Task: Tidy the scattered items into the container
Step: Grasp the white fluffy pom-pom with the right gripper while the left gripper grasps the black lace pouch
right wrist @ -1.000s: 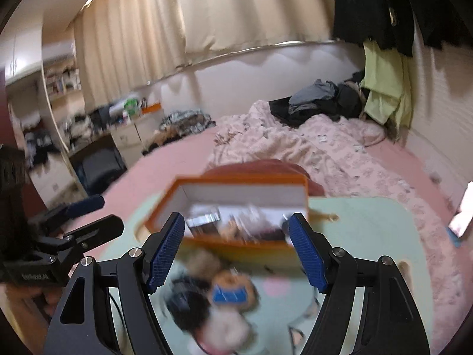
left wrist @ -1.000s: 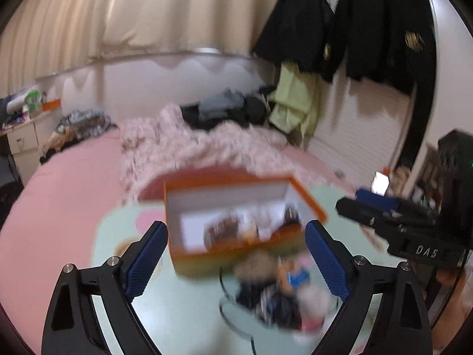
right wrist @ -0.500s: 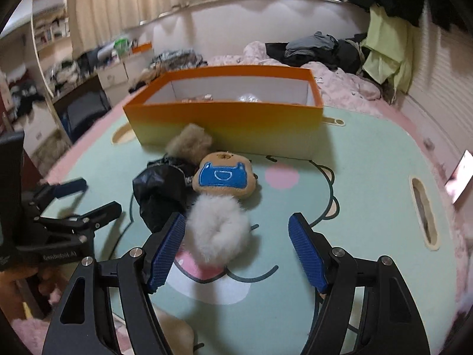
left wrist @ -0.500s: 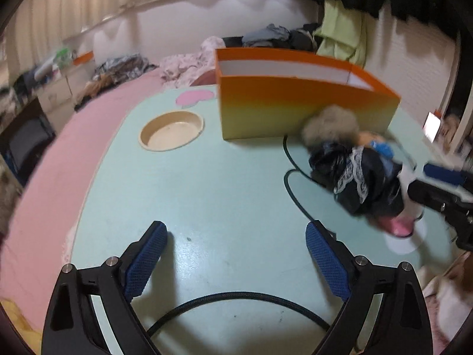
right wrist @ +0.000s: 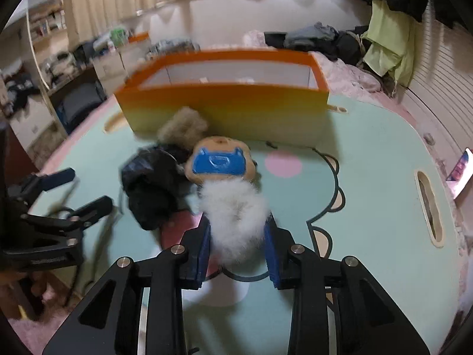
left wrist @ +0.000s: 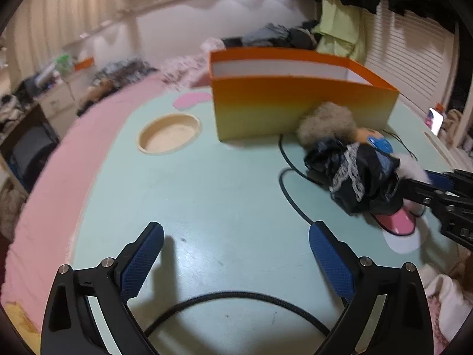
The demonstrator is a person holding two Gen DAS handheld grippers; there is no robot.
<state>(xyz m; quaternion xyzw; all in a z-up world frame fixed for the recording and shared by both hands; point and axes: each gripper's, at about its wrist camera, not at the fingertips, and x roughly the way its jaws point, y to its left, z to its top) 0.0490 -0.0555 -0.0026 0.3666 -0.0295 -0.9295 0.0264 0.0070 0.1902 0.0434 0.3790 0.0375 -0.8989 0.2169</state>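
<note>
From the left wrist we look over a smooth mint-green table (left wrist: 189, 195), and our left gripper (left wrist: 236, 254) stands spread wide, its blue dimpled pads on either side of bare tabletop with nothing between them. A braided black cable (left wrist: 236, 297) arcs across the near edge. Far ahead sits the rectangular orange cardboard box (left wrist: 295, 109), orange fading to yellow down its wall, white inside; its contents are hidden from us here. Against its near wall rests a tan fluffy pom-pom (left wrist: 325, 121), and just nearer lies a crumpled black cloth with white lace trim (left wrist: 354, 177). A round cream recess (left wrist: 170, 134) dips into the table at left.

Over to the right wrist: our right gripper (right wrist: 238, 250) is closing on a white fluffy scrunchie (right wrist: 233, 216), the fur bulging between the blue pads and covering their inner faces. Just beyond it lies a round tan plush with a blue patch (right wrist: 220, 164), touching the fur. The black cloth is blurred at left, and the box rim is smeared by motion.
</note>
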